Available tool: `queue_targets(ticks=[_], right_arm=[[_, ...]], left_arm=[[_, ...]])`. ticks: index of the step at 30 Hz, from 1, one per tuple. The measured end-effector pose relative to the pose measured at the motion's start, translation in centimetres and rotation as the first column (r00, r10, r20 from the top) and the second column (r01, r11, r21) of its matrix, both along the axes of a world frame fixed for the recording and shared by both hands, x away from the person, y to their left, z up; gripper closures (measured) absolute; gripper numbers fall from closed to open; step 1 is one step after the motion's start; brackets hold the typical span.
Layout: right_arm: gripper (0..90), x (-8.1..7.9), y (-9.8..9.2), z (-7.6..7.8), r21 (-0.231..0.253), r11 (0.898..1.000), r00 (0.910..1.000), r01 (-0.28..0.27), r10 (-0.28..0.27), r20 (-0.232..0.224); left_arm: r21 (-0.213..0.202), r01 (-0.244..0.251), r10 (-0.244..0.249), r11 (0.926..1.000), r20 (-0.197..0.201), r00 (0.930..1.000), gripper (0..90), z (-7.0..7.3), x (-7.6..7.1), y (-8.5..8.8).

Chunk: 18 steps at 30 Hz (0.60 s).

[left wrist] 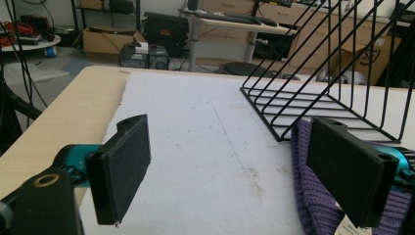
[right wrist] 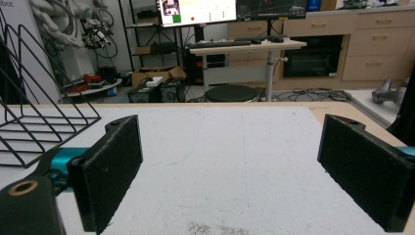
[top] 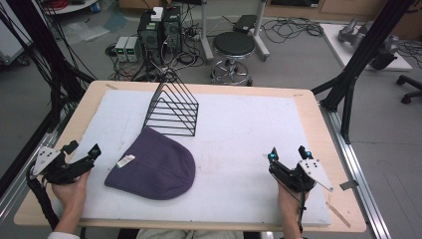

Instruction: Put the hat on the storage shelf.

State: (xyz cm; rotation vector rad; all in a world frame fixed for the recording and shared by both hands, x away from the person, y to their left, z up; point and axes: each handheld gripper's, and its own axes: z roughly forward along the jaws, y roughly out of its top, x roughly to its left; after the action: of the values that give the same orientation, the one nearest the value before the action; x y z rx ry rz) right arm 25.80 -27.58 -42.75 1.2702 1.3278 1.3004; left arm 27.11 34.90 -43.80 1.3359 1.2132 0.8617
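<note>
A purple knit beanie with a small white tag lies flat on the white mat, left of centre. Just behind it stands a black wire rack. My left gripper rests at the mat's left edge, a short way left of the beanie, jaws open with nothing between them. In the left gripper view the beanie sits behind the right jaw, under the rack. My right gripper is near the mat's front right, open and empty. The right gripper view shows its jaws wide apart over bare mat, with the rack at the far left.
The mat covers a wooden table with metal rails along both sides. A black frame post rises at the back right corner. Beyond the table are a stool and computer boxes on the floor.
</note>
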Motion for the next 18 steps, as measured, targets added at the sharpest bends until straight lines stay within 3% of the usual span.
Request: queue_targets(ticks=[18], right_arm=[[8.7, 0.06, -0.1, -0.1, 0.024, 1.0, 0.9999, 0.006, -0.006, -0.016]], left_arm=[[-0.006, -0.004, 0.004, 1.0, 0.0, 1.0, 17.5, -0.01, -0.02, 0.17]])
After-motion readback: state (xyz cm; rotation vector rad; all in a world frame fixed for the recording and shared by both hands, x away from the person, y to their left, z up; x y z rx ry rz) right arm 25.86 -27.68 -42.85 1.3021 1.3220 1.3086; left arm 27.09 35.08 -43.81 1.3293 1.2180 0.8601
